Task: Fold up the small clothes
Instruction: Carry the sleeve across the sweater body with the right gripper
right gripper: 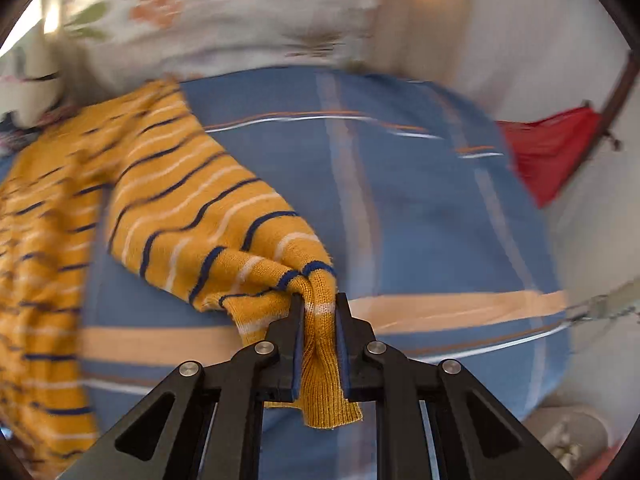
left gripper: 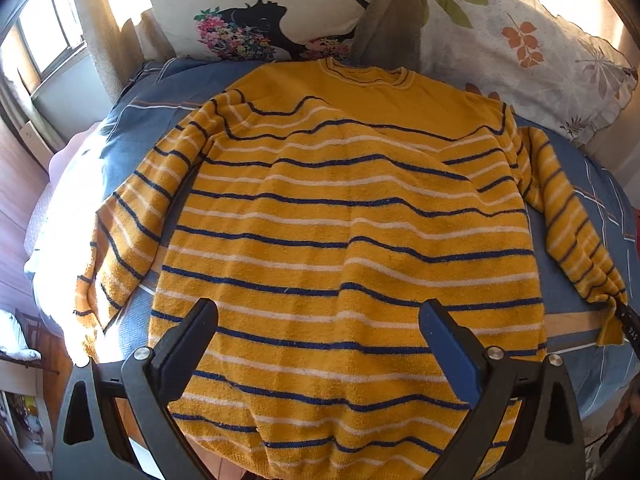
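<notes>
A yellow sweater with navy and white stripes (left gripper: 344, 216) lies flat on a blue bedspread (left gripper: 160, 92), collar at the far side. My left gripper (left gripper: 320, 320) is open and empty above the sweater's lower body. My right gripper (right gripper: 319, 316) is shut on the cuff of the sweater's right sleeve (right gripper: 192, 216), holding it out over the bedspread (right gripper: 420, 208). In the left wrist view that sleeve (left gripper: 568, 216) stretches to the right edge, where the right gripper (left gripper: 626, 322) holds its end. The left sleeve (left gripper: 132, 216) lies beside the body.
Two patterned pillows (left gripper: 264, 4) (left gripper: 520, 40) stand at the far end behind the collar. A window (left gripper: 48, 28) is at the far left. A red cloth (right gripper: 552, 148) lies past the bed's right edge. The right wrist view is motion-blurred.
</notes>
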Motion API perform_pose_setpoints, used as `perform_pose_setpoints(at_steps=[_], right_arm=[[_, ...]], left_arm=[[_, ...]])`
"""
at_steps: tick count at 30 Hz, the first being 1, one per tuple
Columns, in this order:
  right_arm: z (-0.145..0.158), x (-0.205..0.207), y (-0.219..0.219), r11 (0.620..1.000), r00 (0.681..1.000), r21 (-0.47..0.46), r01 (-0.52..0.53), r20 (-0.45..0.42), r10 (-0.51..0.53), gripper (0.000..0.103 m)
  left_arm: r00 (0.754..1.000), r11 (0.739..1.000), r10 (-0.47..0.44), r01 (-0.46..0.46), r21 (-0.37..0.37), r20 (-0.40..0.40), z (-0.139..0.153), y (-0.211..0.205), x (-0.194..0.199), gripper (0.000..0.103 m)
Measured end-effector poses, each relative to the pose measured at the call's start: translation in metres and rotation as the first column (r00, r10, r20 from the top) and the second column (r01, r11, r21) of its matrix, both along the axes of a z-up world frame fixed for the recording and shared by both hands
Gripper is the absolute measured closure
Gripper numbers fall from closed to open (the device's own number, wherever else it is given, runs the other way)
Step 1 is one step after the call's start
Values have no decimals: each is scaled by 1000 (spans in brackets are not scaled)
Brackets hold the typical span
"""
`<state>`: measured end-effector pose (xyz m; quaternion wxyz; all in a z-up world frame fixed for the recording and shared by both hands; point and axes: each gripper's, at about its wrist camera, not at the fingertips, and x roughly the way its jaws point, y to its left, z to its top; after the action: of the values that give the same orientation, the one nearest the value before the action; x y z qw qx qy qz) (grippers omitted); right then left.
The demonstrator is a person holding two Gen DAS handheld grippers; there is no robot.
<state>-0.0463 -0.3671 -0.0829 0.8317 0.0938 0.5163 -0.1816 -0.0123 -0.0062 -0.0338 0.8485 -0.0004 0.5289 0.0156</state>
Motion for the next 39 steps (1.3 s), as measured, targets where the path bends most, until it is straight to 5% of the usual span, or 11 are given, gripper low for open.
perform_pose_setpoints(at_steps=[3, 6, 11, 17, 19, 20, 22, 25, 30, 33, 39], right_arm=[[-10, 0, -46, 993, 991, -17, 113, -67, -114, 78], [3, -19, -63, 977, 981, 95, 190, 7, -191, 65], [25, -28, -17, 958, 987, 284, 25, 148, -70, 65], [7, -12, 91, 703, 944, 630, -330, 202, 263, 60], [-1, -7, 120, 686, 928, 632, -362, 174, 329, 60], [-3, -5, 131, 686, 920, 623, -376, 161, 357, 62], [-4, -3, 139, 677, 908, 620, -397, 156, 390, 95], [-3, -10, 134, 728, 914, 571, -378, 104, 393, 95], [-3, -30, 58, 819, 989, 556, -144, 114, 96, 82], [-20, -45, 2, 743, 980, 667, 44, 115, -162, 52], [-46, -53, -74, 598, 879, 764, 242, 89, -469, 49]], left_arm=[[999, 999, 38, -38, 0, -7, -2, 12, 1, 2], [997, 997, 81, -81, 8, -2, -3, 28, 1, 2], [988, 987, 155, -155, 45, 1, -10, 62, -3, 2], [979, 975, 203, -200, 100, -16, -36, 106, -11, 2], [976, 971, 211, -203, 122, -56, -49, 115, -12, 6], [974, 970, 213, -201, 137, -77, -56, 118, -13, 12], [971, 971, 221, -211, 114, -86, -58, 126, -19, 22], [963, 962, 254, -242, 126, -89, -56, 137, -26, 24], [953, 956, 290, -286, 61, -90, -47, 156, -36, 24], [959, 961, 276, -275, 23, -65, -32, 152, -38, 24], [979, 977, 203, -204, -62, -15, -1, 123, -26, 24]])
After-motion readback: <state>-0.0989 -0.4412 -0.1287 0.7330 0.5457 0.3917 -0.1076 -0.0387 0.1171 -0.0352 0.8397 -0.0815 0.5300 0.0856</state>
